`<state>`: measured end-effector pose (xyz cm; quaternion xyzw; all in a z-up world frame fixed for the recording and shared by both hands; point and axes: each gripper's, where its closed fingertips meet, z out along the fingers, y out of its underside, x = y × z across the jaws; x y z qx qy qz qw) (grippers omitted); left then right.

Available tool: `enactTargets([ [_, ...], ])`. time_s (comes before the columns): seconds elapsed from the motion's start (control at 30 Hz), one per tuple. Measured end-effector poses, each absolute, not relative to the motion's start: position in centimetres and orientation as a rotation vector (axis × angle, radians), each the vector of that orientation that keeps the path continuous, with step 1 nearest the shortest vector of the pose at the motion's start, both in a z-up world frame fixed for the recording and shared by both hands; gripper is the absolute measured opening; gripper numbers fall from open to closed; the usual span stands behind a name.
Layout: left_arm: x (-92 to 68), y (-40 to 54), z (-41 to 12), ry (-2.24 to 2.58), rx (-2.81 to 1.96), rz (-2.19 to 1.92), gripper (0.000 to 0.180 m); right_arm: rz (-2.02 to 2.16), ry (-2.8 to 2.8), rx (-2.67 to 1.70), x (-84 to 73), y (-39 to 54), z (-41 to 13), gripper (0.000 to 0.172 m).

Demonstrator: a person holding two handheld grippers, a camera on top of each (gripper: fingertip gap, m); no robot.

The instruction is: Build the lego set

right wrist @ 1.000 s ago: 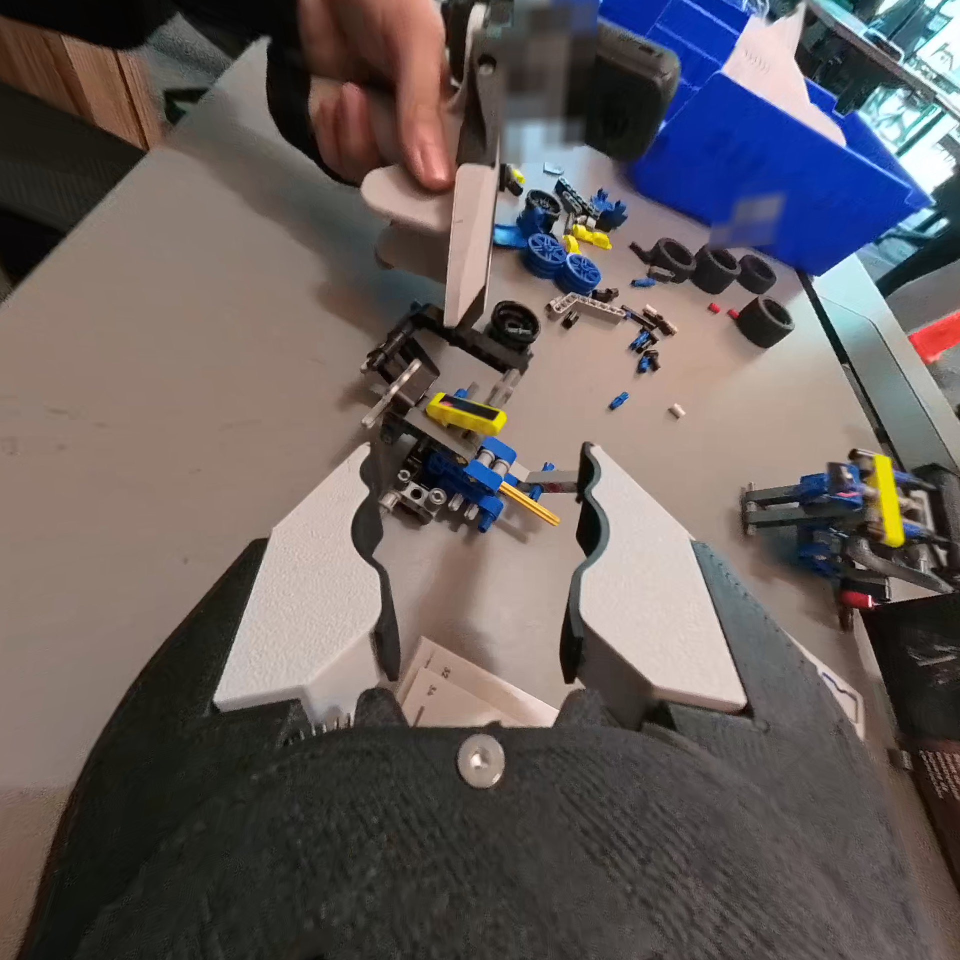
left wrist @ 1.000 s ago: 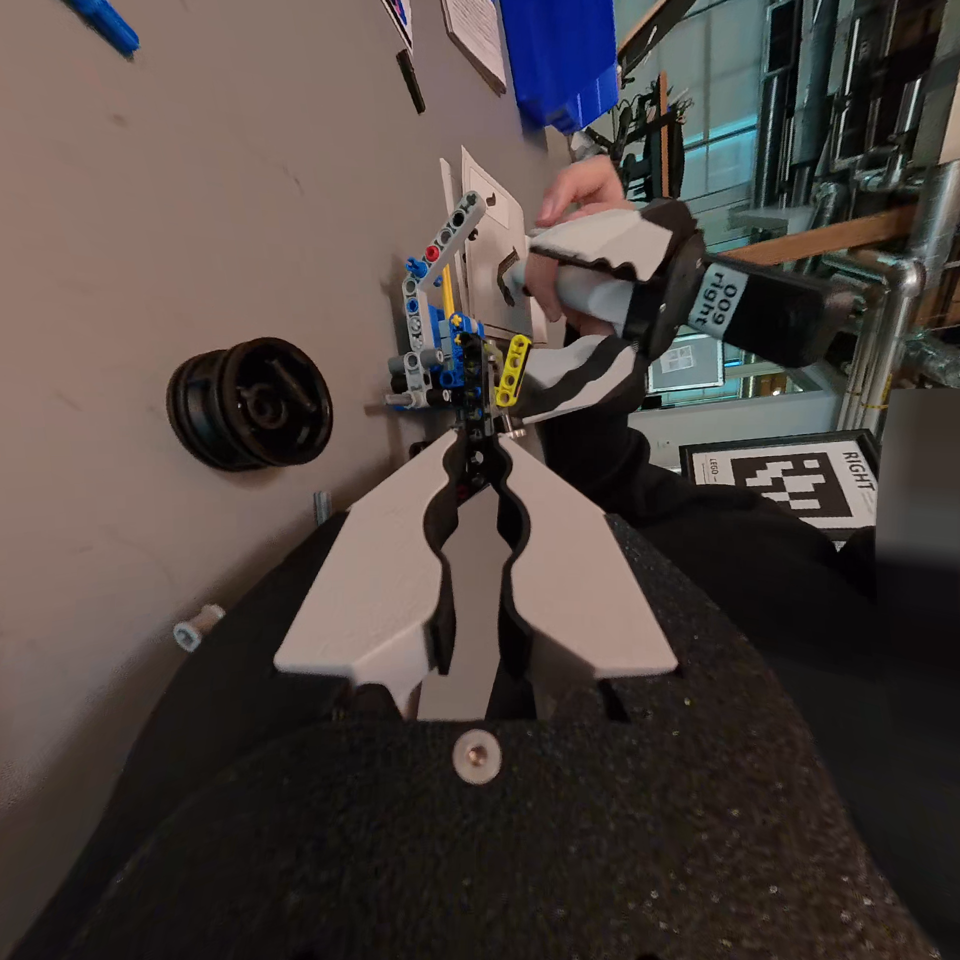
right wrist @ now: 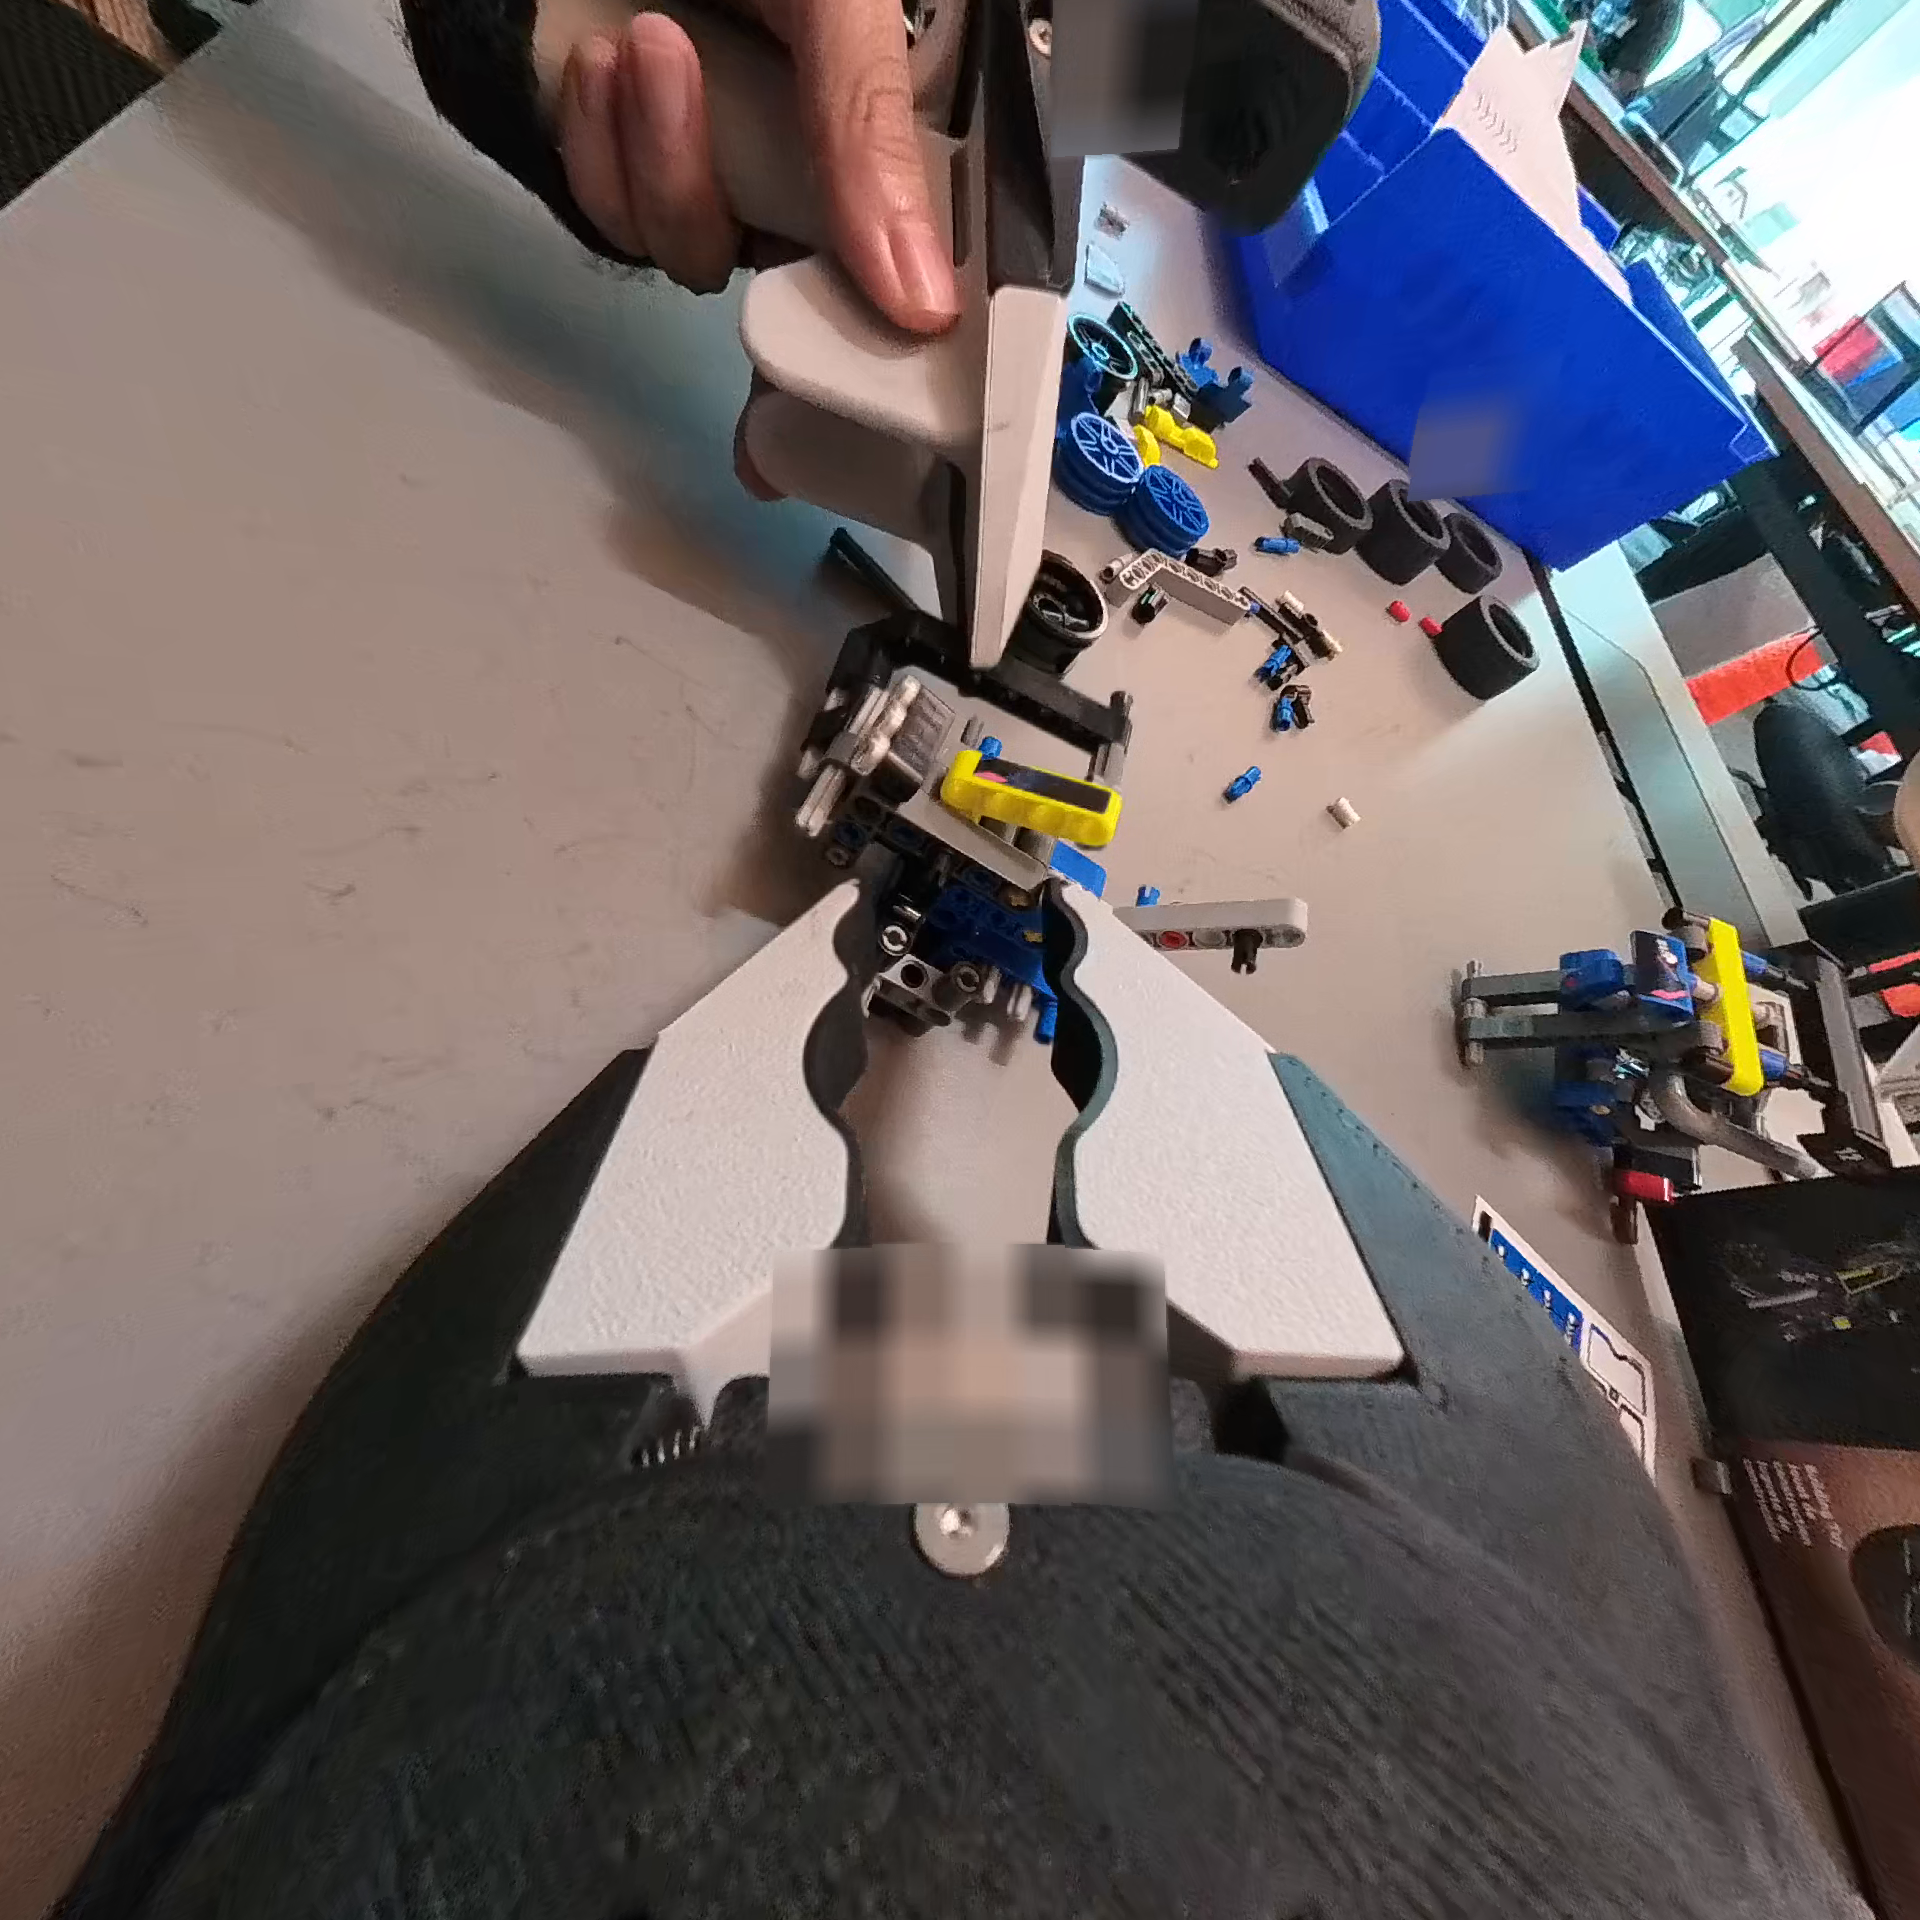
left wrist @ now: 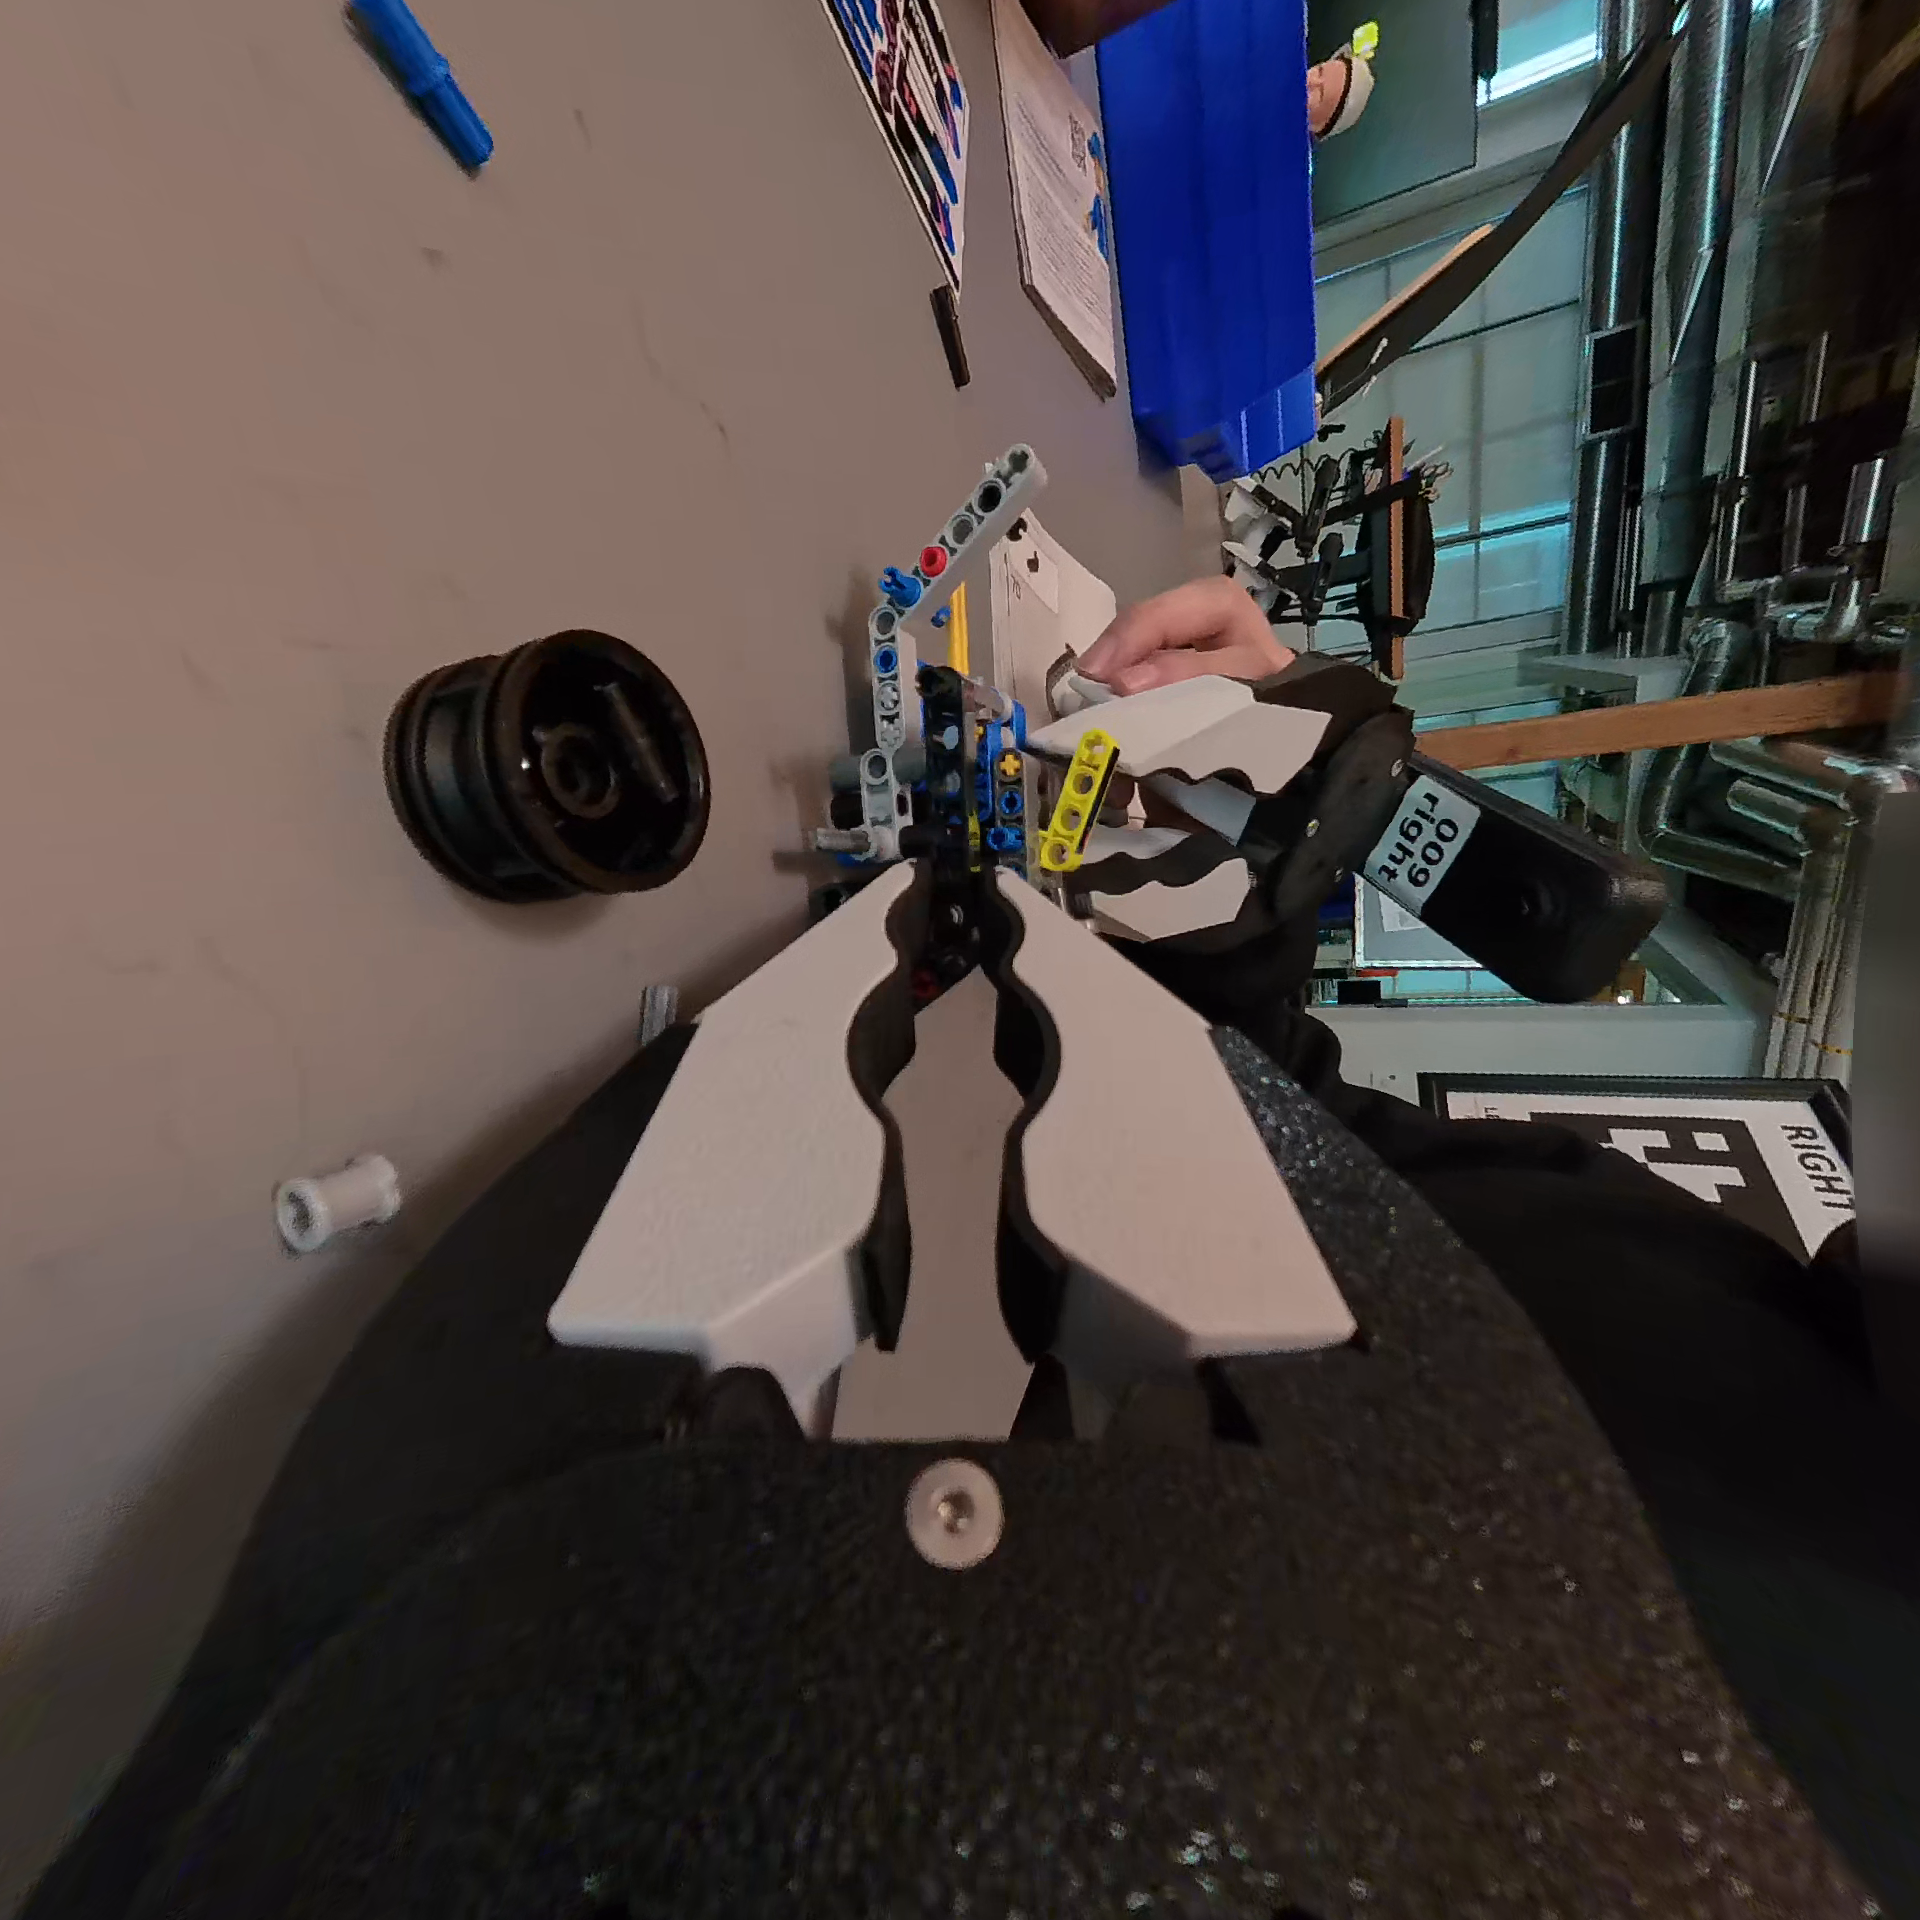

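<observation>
A small brick assembly (right wrist: 935,748) of black, grey and blue beams with a yellow beam (right wrist: 1029,795) on top rests on the grey table (right wrist: 364,727). My left gripper (left wrist: 951,883) is shut on the assembly's black beam (left wrist: 948,769). In the right wrist view it (right wrist: 982,649) comes down edge-on from above, with a hand on its finger. My right gripper (right wrist: 956,914) is shut on the blue and black near end of the assembly (right wrist: 977,925), and both pads touch it. In the left wrist view the right gripper (left wrist: 1055,821) closes around the assembly from the right.
A black wheel rim (left wrist: 551,764), a white bush (left wrist: 335,1200) and a blue pin (left wrist: 421,83) lie loose. Farther off are blue wheels (right wrist: 1132,478), black tyres (right wrist: 1403,530), a loose grey beam (right wrist: 1216,925), a second assembly (right wrist: 1662,1029), a blue bin (right wrist: 1475,312) and a dark booklet (right wrist: 1808,1351). The gap from one gripper's tips to the other's is roughly 5 centimetres.
My right gripper has moved forward over the assembly's near end and its fingers have closed from wide open onto it. My left gripper has kept its hold on the black beam.
</observation>
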<state>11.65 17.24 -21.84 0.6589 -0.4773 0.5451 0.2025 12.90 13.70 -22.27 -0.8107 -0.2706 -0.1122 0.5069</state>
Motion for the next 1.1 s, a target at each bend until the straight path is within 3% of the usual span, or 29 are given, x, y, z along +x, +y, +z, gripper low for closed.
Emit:
enactTargets([
  [1.1, 12.03, 17.22, -21.71, -1.376, 1.841, 1.468, 0.005, -0.402, -0.706, -1.927, 12.83, 14.09, -22.16, 0.031],
])
